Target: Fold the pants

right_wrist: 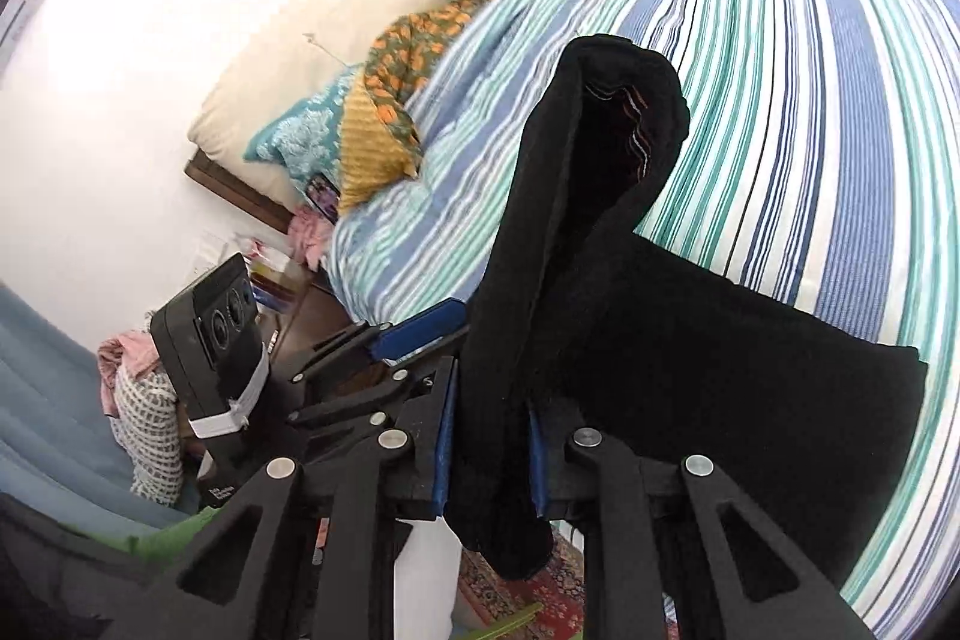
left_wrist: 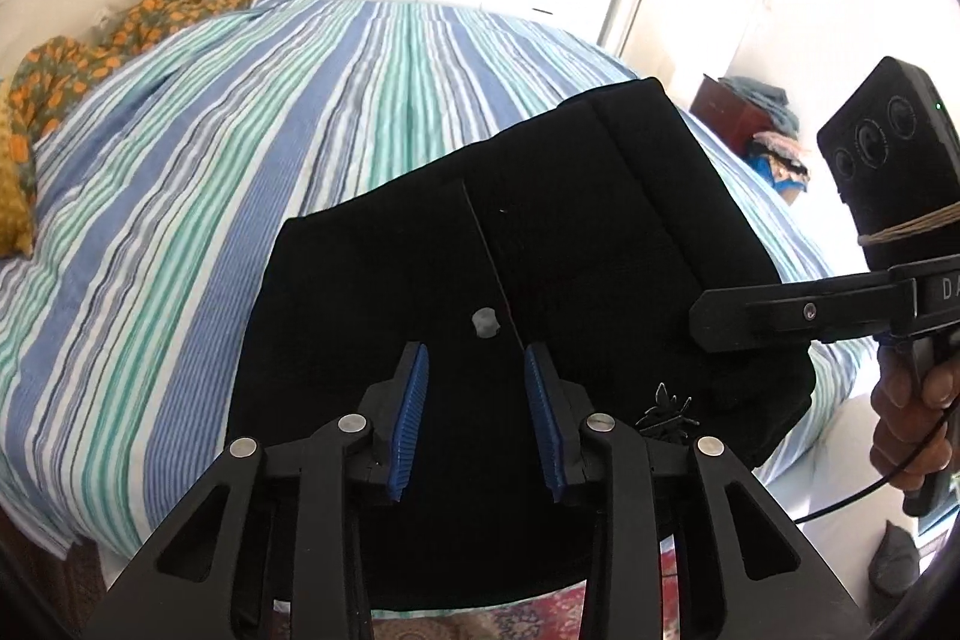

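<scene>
the black pants [left_wrist: 540, 250] lie on the striped bedspread [left_wrist: 180, 220] near the bed's lower right edge in the left wrist view, already doubled into a thick pad, with part hanging over the bed's edge toward the bottom of the frame. a small pale button [left_wrist: 485, 322] shows beside a seam at centre.

the left gripper [left_wrist: 477, 418] hovers just above the fabric with its blue fingers [left_wrist: 411, 424] apart, holding nothing. in the right wrist view the right gripper [right_wrist: 489, 454] has its fingers clamped on a bunched fold of the pants [right_wrist: 600, 280], which rises as a loop toward the upper centre of that frame.

judging by this, the step in hand is carrying the lifted fold over the flat part. to do it well, the right gripper should keep its pinch firm and lay the edge down square with the layer below, while the left gripper presses or pinches the near edge to stop the stack sliding off the bed.
</scene>
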Action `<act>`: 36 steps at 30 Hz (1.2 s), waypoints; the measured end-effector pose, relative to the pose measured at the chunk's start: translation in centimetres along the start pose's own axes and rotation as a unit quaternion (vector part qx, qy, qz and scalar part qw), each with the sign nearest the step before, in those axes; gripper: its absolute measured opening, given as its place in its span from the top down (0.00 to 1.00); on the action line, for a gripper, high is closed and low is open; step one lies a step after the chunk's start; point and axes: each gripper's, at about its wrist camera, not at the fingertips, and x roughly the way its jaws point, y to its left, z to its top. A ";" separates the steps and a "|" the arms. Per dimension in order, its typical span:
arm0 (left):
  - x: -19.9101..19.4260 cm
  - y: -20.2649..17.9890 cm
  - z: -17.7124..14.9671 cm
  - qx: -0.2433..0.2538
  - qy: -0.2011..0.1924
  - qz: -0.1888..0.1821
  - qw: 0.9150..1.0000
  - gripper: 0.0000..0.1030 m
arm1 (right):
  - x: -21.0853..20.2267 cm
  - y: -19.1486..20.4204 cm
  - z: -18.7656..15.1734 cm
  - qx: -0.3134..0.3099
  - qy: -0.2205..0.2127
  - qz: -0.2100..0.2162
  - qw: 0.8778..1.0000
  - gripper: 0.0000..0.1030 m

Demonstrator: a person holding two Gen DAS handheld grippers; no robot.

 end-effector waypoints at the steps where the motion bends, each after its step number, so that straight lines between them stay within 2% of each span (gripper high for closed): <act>1: 0.1 -0.7 0.2 0.007 0.002 -0.006 1.000 0.68 | -1.0 -0.5 -0.3 0.011 -0.007 0.012 1.000 0.80; 5: 1.5 -4.0 0.1 0.042 0.016 -0.037 0.998 0.68 | -4.4 -2.5 -2.1 0.054 -0.033 0.031 0.998 0.81; 7: 3.3 -6.1 -0.4 0.070 0.042 -0.046 0.996 0.59 | -6.2 -4.5 -3.6 0.079 -0.047 0.031 0.995 0.81; 9: 6.2 -7.8 -1.6 0.107 0.086 -0.047 0.989 0.26 | -7.4 -7.4 -5.4 0.117 -0.057 0.014 0.991 0.81; 11: 8.8 -8.5 -3.1 0.126 0.134 -0.035 0.982 0.29 | -7.5 -11.7 -7.7 0.167 -0.054 -0.025 0.984 0.81; 12: 8.9 -8.4 -3.3 0.125 0.139 -0.035 0.982 0.34 | -7.0 -13.9 -8.9 0.193 -0.041 -0.051 0.979 0.81; 13: 8.3 -8.1 -3.1 0.123 0.132 -0.033 0.983 0.34 | -6.3 -15.6 -10.1 0.215 -0.029 -0.071 0.974 0.79; 15: 6.4 -6.9 -2.2 0.114 0.108 -0.023 0.987 0.26 | -6.1 -16.9 -11.5 0.244 -0.047 -0.060 0.967 0.75; 17: 4.3 -4.5 -0.9 0.085 0.080 -0.009 0.993 0.18 | -6.8 -16.4 -11.6 0.245 -0.070 -0.049 0.966 0.58; 18: 3.6 -3.3 -0.3 0.067 0.071 -0.002 0.995 0.17 | -7.0 -15.9 -11.4 0.237 -0.073 -0.055 0.967 0.57; 21: 2.5 1.4 0.8 0.001 0.064 0.017 0.998 0.17 | -8.2 -15.3 -10.7 0.219 -0.077 -0.075 0.970 0.57; 24: 2.5 3.6 0.1 -0.026 0.077 0.029 0.996 0.20 | -10.0 -15.4 -10.5 0.212 -0.084 -0.094 0.969 0.56; 25: 2.8 3.5 -0.7 -0.021 0.082 0.031 0.996 0.22 | -10.3 -15.4 -10.3 0.211 -0.077 -0.094 0.970 0.56; 28: 4.0 3.1 -2.7 0.031 0.110 0.068 0.991 0.31 | -9.5 -14.4 -10.1 0.178 -0.039 -0.097 0.979 0.74; 30: 4.8 3.2 -4.4 0.048 0.135 0.098 0.985 0.34 | -8.1 -12.9 -9.7 0.144 -0.014 -0.129 0.981 0.74; 32: 4.3 4.0 -4.7 0.028 0.137 0.095 0.986 0.34 | -7.2 -12.5 -9.5 0.138 -0.009 -0.130 0.982 0.73; 33: 3.7 4.2 -4.6 0.014 0.134 0.091 0.987 0.34 | -7.1 -12.6 -9.4 0.142 -0.008 -0.133 0.981 0.71; 35: 2.1 4.0 -4.0 0.005 0.122 0.099 0.988 0.30 | -7.4 -12.5 -9.3 0.145 -0.001 -0.155 0.977 0.48; 36: 1.5 3.8 -3.6 0.007 0.112 0.102 0.988 0.27 | -8.0 -12.2 -9.3 0.141 -0.004 -0.171 0.975 0.46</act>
